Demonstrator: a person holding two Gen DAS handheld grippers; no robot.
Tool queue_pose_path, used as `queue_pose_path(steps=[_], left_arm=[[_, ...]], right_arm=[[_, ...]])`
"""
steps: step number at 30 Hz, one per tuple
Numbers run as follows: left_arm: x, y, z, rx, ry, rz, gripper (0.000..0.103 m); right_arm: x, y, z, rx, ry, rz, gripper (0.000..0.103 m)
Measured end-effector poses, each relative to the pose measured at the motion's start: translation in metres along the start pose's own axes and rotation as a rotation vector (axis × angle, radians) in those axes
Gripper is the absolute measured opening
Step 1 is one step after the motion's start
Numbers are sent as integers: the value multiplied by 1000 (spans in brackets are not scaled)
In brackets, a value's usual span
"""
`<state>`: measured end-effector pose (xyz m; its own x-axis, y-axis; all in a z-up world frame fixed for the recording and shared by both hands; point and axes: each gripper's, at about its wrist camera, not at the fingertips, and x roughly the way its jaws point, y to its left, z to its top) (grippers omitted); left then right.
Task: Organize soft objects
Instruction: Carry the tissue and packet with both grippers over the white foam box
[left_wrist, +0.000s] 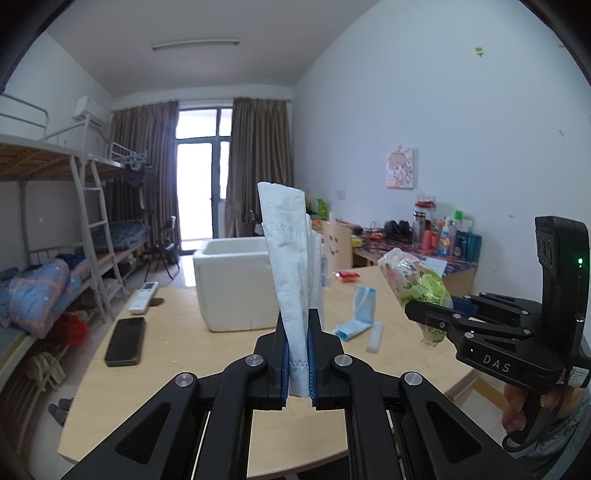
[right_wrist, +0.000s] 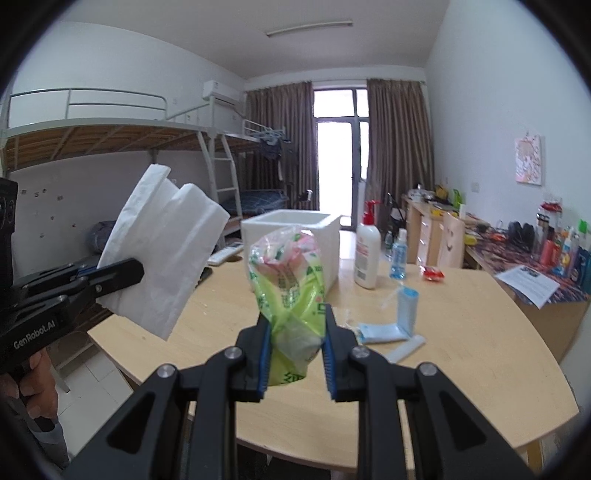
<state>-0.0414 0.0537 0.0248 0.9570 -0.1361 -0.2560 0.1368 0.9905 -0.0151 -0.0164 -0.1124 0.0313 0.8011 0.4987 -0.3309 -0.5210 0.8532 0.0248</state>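
The left gripper (left_wrist: 297, 354) is being seen clamped tight on a folded white tissue stack (left_wrist: 291, 258), whose lower edge is being pinched between the blue pads while the rest is standing up and fanning above the jaws; the same stack (right_wrist: 166, 251) is being seen broadside from the right wrist view, spreading loose because only one end is being held. The right gripper (right_wrist: 297, 354) is being kept closed on a green and pink tissue pack (right_wrist: 291, 273), the crinkled wrapper being squeezed near its lower end so that the bulk is being carried above the pads. Both soft things are being held clear above the table (left_wrist: 192, 369), apparently so that they can be taken to the white foam box (left_wrist: 236, 284), which is standing open further back on the table and is probably being used as the bin. Blue face masks (right_wrist: 391, 325) are lying on the table, apart from both grippers, and are probably being left for later. A phone (left_wrist: 125, 341), a remote (left_wrist: 143, 299) and a lotion bottle (right_wrist: 366, 254) are also being left there, presumably as hard things outside the sorting.
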Motion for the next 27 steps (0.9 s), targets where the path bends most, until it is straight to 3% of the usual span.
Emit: queue_pose_path(steps=[8, 27], left_arm=[[4, 22, 9, -19, -14, 42, 8], [36, 48, 43, -49, -24, 88, 8]], right_arm=[[21, 10, 15, -22, -15, 53, 27], [52, 16, 54, -31, -24, 86, 28]])
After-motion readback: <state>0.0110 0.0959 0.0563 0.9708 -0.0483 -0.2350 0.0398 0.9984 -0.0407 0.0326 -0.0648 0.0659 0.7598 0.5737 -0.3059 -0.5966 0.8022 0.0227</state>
